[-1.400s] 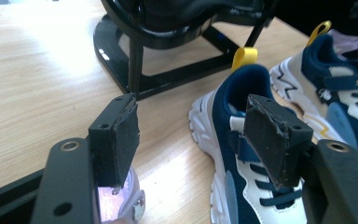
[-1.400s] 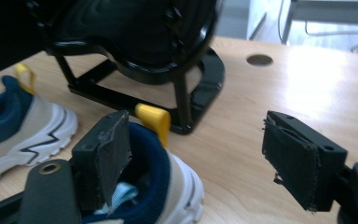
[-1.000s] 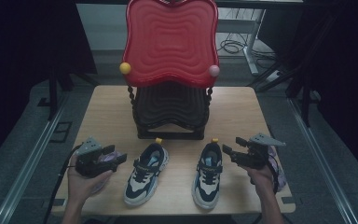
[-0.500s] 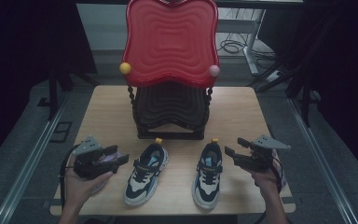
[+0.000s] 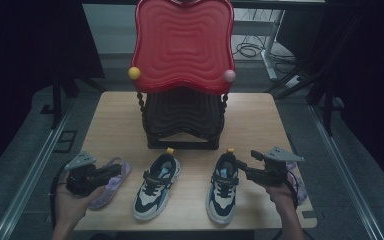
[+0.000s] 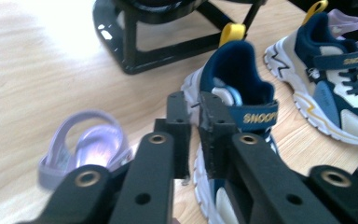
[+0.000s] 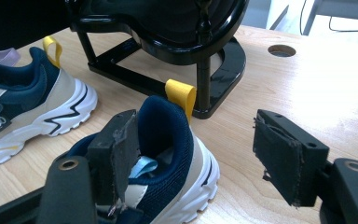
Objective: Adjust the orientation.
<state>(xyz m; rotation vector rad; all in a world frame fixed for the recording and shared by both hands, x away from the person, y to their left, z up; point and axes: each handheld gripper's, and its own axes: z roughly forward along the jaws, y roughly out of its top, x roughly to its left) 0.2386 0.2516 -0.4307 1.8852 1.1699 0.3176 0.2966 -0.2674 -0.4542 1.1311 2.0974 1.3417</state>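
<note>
Wooden table [image 5: 115,117]: pale wood top, centre of the high view; everything below stands or lies on it.
Red chair [image 5: 182,45]: glossy wavy back at upper centre of the high view, a yellow knob at its left edge and a pink one at its right.
Black base [image 5: 182,122]: dark frame under the chair, just above the two shoes in the high view.
Left sneaker [image 5: 156,184]: navy, cream and white, yellow heel loop, lower centre of the high view, toe toward the bottom edge; in my left gripper view it stands right behind my jaw tips, heel collar up.
Right sneaker [image 5: 223,185]: same colours, lower right of centre in the high view; in my right gripper view its heel fills the lower middle.
Lilac sandal [image 5: 109,180]: lower left of the high view, under and beside my left tool; lower left in my left gripper view.
Second lilac sandal [image 5: 296,177]: lower right, mostly hidden behind my right hand.
Left gripper [image 5: 114,170]: in my left hand at lower left; jaws have just been closing and stand narrow, a thin gap between them, nothing held.
Right gripper [image 5: 244,165]: in my right hand at lower right; jaws wide, one on either side of the right sneaker's heel, pads not pressing it.
</note>
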